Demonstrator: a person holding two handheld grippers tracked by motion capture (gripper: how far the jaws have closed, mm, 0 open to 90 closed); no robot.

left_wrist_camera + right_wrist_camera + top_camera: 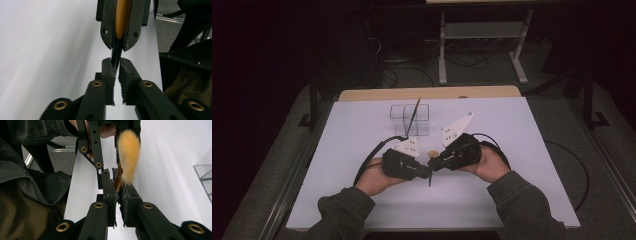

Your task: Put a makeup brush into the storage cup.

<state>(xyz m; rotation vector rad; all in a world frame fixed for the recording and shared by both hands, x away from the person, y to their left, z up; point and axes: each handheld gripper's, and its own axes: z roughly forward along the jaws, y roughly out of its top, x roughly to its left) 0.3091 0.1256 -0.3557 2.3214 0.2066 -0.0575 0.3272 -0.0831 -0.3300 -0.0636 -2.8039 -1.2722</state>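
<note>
Makeup brush [128,157] held between both grippers, just above the white table [522,165], near the person's edge, centre. Orange-tan bristle tuft fluffy, seen in the right gripper view; copper ferrule [118,181] sits below the tuft. Dark handle [115,53] runs on from the gold ferrule part in the left gripper view.

Right gripper [435,163]: jaws closed down on the brush at the ferrule, pads pressing it. Left gripper [425,172]: jaws nearly closed, pinching the dark handle end, thin gap between the pads behind the handle. The two grippers meet tip to tip, almost touching, angled toward each other. In the high view a dark handle end pokes down below the meeting point, and a small tan spot of the tuft shows above it.

Each gripper is gripped by a hand, dark green sleeves [522,200] coming in from the bottom. Cables loop off behind both grippers.

Farther back on the table: clear acrylic organiser [410,120] with compartments, well apart from the grippers. One thin dark brush [413,116] stands tilted in it; which compartment, can't tell.
</note>
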